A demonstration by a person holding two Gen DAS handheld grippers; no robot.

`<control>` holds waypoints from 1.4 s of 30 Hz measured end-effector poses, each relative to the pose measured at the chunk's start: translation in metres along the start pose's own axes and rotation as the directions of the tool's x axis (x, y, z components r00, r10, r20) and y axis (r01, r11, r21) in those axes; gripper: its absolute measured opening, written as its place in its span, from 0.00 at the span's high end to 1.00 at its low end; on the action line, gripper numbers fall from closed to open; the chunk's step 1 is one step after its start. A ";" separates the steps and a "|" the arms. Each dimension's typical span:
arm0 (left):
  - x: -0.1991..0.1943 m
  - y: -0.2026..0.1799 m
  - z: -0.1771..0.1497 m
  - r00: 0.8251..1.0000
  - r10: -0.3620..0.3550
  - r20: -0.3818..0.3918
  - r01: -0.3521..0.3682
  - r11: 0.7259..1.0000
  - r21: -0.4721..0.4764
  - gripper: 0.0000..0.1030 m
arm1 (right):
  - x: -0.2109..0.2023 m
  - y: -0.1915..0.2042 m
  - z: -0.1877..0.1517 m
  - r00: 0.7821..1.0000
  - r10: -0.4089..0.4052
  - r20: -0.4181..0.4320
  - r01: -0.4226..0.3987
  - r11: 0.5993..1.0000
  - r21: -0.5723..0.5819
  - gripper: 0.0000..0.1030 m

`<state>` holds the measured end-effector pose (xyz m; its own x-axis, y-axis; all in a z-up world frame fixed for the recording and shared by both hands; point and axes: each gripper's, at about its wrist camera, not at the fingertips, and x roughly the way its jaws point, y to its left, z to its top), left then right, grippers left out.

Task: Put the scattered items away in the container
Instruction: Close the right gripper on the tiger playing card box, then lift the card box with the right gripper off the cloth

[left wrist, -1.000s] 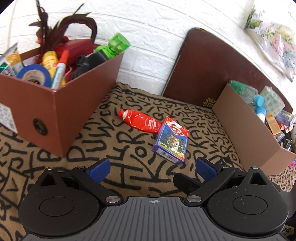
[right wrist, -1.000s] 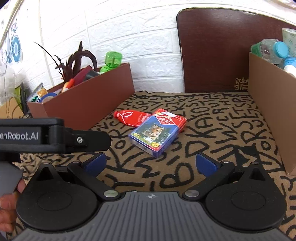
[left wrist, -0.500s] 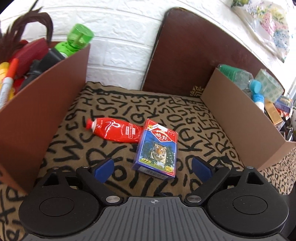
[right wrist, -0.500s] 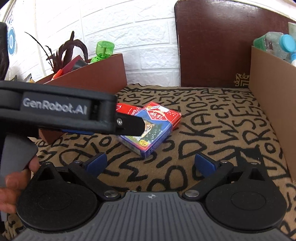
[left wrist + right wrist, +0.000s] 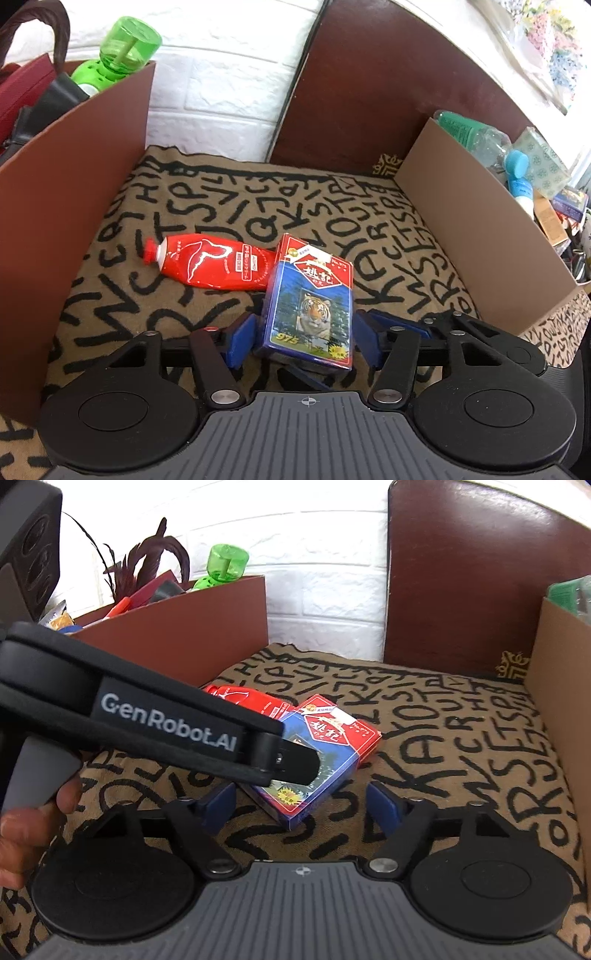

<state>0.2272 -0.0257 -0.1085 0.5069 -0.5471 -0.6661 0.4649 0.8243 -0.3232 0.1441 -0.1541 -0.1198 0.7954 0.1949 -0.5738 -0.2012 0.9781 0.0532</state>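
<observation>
A blue and red card box with a tiger picture (image 5: 312,306) lies on the lettered cloth (image 5: 221,206). A red tube (image 5: 214,266) lies beside it, touching its far left corner. My left gripper (image 5: 306,338) has its blue pads on both sides of the box's near end, close to its sides; I cannot tell if they press it. In the right wrist view the left gripper's black body (image 5: 147,720) crosses over the card box (image 5: 325,753) and the red tube (image 5: 243,698). My right gripper (image 5: 301,805) is open and empty, just short of the box.
A dark brown box (image 5: 74,177) full of items, with a green bottle (image 5: 125,48), stands on the left. A tan cardboard box (image 5: 472,229) with bottles stands on the right. A dark brown board (image 5: 369,103) leans on the white brick wall behind.
My left gripper has moved forward and down over the card box, and its fingers have narrowed around the box's near end. My right gripper has moved slightly closer and narrowed a little.
</observation>
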 end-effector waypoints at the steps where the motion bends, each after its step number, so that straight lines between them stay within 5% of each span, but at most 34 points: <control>1: 0.002 0.001 0.001 1.000 0.001 -0.005 -0.001 1.000 -0.003 0.35 | 0.001 0.000 0.000 1.000 0.001 -0.001 -0.001 1.000 -0.001 0.23; 7: 0.007 0.006 0.000 1.000 -0.003 -0.007 0.003 1.000 -0.019 0.40 | 0.004 0.000 0.001 0.999 0.032 -0.006 -0.032 0.999 -0.015 0.33; 9: 0.007 0.005 0.000 1.000 0.006 -0.007 -0.006 1.000 -0.005 0.53 | 0.004 0.001 0.001 0.999 0.034 -0.008 -0.034 0.999 -0.027 0.35; 12: 0.005 0.006 -0.002 1.000 0.011 -0.007 -0.011 1.000 0.003 0.57 | 0.004 0.001 0.001 0.999 0.041 -0.012 -0.041 0.999 -0.025 0.38; 20: -0.015 -0.002 -0.022 1.000 0.024 -0.014 -0.024 1.000 0.017 0.58 | -0.014 0.009 -0.007 0.996 0.079 -0.042 -0.080 0.996 -0.044 0.45; 32: -0.083 -0.012 -0.097 0.997 0.070 -0.019 -0.072 0.988 -0.137 0.58 | -0.077 0.056 -0.049 0.983 0.143 -0.112 -0.163 0.964 -0.209 0.55; 42: -0.120 -0.037 -0.143 0.996 0.073 -0.048 -0.077 0.993 -0.087 0.58 | -0.127 0.070 -0.081 0.972 0.195 -0.133 -0.222 0.946 -0.238 0.56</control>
<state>0.0459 0.0300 -0.1127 0.5043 -0.4778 -0.7193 0.3593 0.8735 -0.3284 -0.0172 -0.1167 -0.1091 0.6579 0.3704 -0.6558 -0.5029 0.8642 -0.0164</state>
